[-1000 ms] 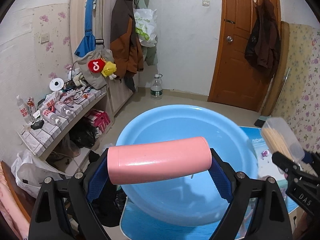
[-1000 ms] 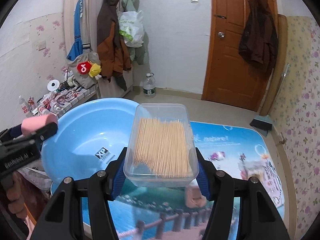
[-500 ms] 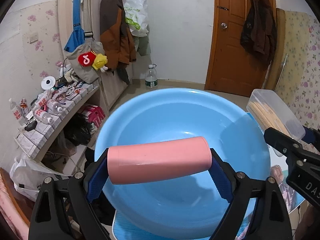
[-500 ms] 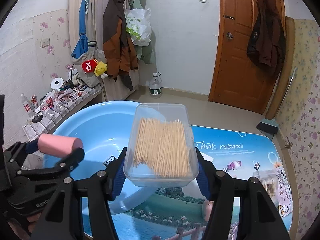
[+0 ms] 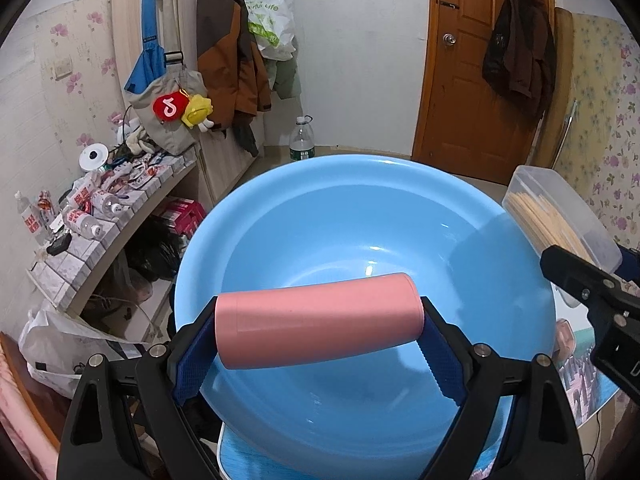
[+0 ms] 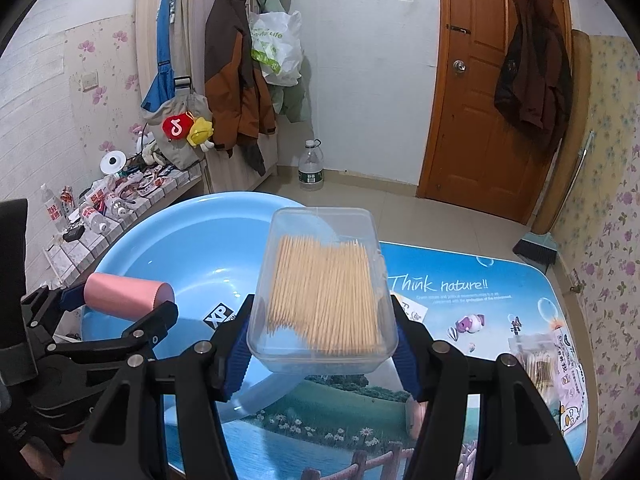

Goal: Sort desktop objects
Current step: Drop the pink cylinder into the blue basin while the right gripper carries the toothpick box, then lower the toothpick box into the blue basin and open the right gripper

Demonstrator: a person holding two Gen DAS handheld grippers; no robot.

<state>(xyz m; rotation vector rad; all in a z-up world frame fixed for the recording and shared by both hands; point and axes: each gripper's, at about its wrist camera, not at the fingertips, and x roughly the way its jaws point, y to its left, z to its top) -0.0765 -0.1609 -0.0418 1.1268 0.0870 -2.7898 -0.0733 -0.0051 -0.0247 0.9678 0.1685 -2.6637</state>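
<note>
My left gripper (image 5: 318, 344) is shut on a pink cylinder (image 5: 316, 320) held crosswise above the big light-blue basin (image 5: 360, 216). It also shows in the right wrist view (image 6: 124, 294), over the basin's left part (image 6: 192, 248). My right gripper (image 6: 322, 354) is shut on a clear plastic box of toothpicks (image 6: 324, 292), held above the basin's right rim. That box shows at the right edge of the left wrist view (image 5: 560, 216).
The basin stands on a table covered with a printed nature mat (image 6: 460, 304). A packet of cotton swabs (image 6: 544, 368) and a pink object (image 6: 414, 420) lie on the mat at the right. A cluttered tiled shelf (image 5: 100, 208) is left of the table.
Both grippers have moved forward and left over the basin with their loads. The basin now fills more of the left wrist view. Neither grip has changed.
</note>
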